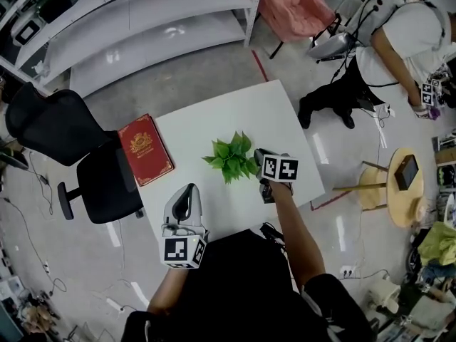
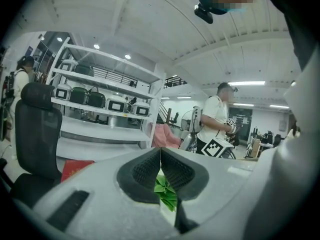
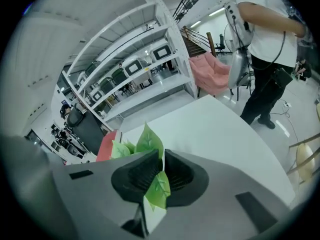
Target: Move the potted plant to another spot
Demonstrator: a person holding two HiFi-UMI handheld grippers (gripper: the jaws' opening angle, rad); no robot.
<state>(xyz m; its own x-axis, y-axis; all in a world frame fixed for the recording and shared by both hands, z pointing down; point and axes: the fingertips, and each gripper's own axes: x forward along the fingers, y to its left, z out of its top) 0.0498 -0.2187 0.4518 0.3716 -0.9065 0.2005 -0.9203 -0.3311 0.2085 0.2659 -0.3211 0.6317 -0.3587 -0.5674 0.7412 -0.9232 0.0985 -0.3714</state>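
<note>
Head view: the grey plastic left gripper (image 1: 187, 191) hovers nearest, over the white table (image 1: 278, 120) where the green leafy potted plant (image 1: 231, 157) stands. Left gripper view: its ribbed black pads (image 2: 145, 171) meet on nothing. Right gripper view: the right gripper (image 3: 161, 166) pinches soft, thin leaves that would likely tear, while the pot, seemingly hidden below, offers a firmer hold.

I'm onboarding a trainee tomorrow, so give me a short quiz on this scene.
1. True or false: the right tool grips leaves of the potted plant.
2. What lies on the white table, to the person's left of the plant? A) red book B) mug C) laptop
3. Fill in: the left tool has its jaws ____, holding nothing.
Key: 1 true; 2 A; 3 shut.
</note>
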